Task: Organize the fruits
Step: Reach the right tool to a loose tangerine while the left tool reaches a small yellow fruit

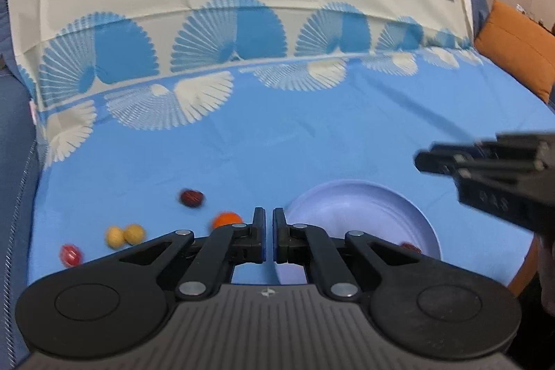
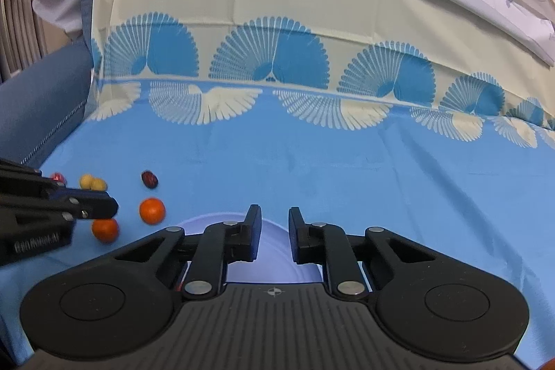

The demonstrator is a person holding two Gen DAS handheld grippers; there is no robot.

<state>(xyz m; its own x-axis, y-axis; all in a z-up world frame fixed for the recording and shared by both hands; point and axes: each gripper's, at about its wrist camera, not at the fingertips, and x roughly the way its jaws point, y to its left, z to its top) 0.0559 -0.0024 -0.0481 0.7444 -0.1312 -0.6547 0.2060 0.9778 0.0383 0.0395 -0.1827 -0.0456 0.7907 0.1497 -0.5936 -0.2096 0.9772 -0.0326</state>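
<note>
Small fruits lie on the blue cloth: a dark red one [image 1: 191,197], an orange one [image 1: 227,220], two yellow ones [image 1: 125,235] and a bright red one [image 1: 71,254]. A pale blue plate [image 1: 360,196] sits to the right with a red fruit [image 1: 410,247] in it. My left gripper [image 1: 269,240] is shut and empty, above the cloth left of the plate. In the right wrist view, two oranges [image 2: 152,210] [image 2: 105,230], the dark red fruit [image 2: 150,179] and the yellow pair [image 2: 92,182] lie left. My right gripper [image 2: 274,236] stands slightly open, empty, over the plate [image 2: 274,238].
The cloth [image 1: 312,134] with fan patterns runs up a sofa back. An orange cushion [image 1: 517,47] lies at the far right. A blue armrest [image 2: 38,92] is on the left. The left gripper also shows in the right wrist view [image 2: 86,207], and the right one in the left wrist view [image 1: 485,172].
</note>
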